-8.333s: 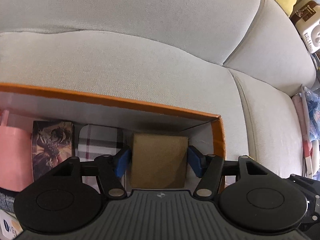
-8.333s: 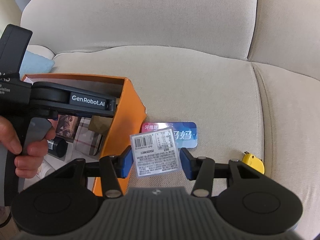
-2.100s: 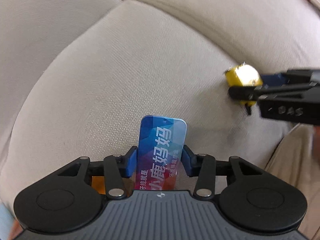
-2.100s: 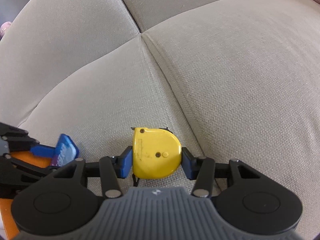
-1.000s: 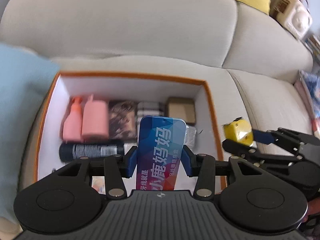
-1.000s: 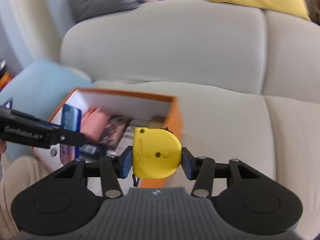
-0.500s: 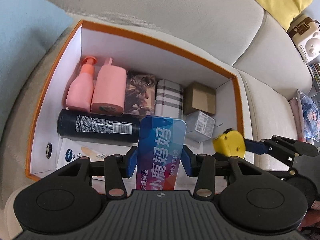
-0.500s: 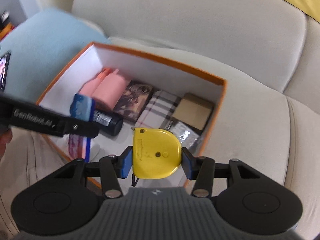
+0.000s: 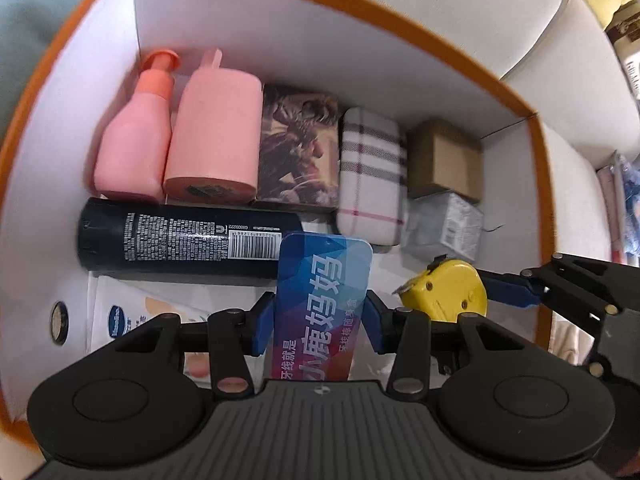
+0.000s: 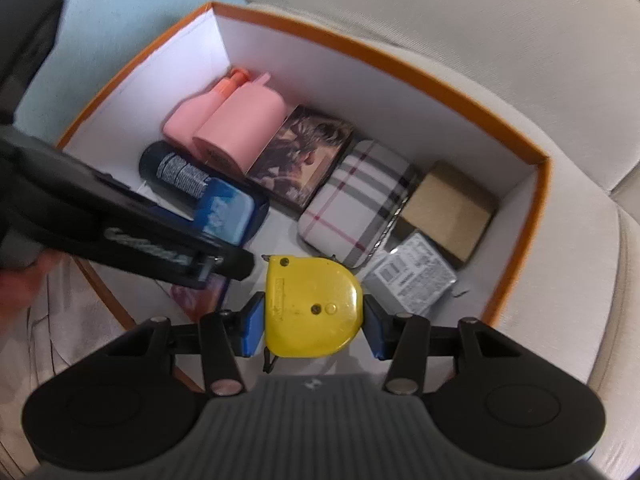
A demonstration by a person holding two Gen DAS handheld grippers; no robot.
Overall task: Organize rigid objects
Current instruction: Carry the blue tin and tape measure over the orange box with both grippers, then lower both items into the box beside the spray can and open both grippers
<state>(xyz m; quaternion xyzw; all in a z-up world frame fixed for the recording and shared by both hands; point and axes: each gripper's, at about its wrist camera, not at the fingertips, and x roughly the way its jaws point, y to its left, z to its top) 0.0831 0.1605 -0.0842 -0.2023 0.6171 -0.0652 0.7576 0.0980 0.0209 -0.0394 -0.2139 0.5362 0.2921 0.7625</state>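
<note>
So at that moment I had both grippers over the orange box point(image 9: 536, 152) on the sofa point(image 10: 500, 16), each one full. My left gripper point(image 9: 316, 322) was clamped on the blue tin point(image 9: 320, 300), pads pressing its two long edges, holding it above the near half of the box. My right gripper point(image 10: 312, 330) was squeezed onto the yellow tape measure point(image 10: 314, 308), hanging inside the box's near right corner.

Everything else sat on the box floor. Along the far wall, left to right: a pink pump bottle point(image 9: 132, 148), a pink flask point(image 9: 214, 140), a picture-printed box point(image 9: 300, 156), a plaid case point(image 9: 370, 176) and a brown cardboard box point(image 9: 444, 158). Just nearer than the brown one lay a clear-wrapped box point(image 9: 444, 226). A black spray can point(image 9: 180, 238) lay on its side right in front of the pink bottles, and a white carton point(image 9: 120, 312) was flat by the near wall.
</note>
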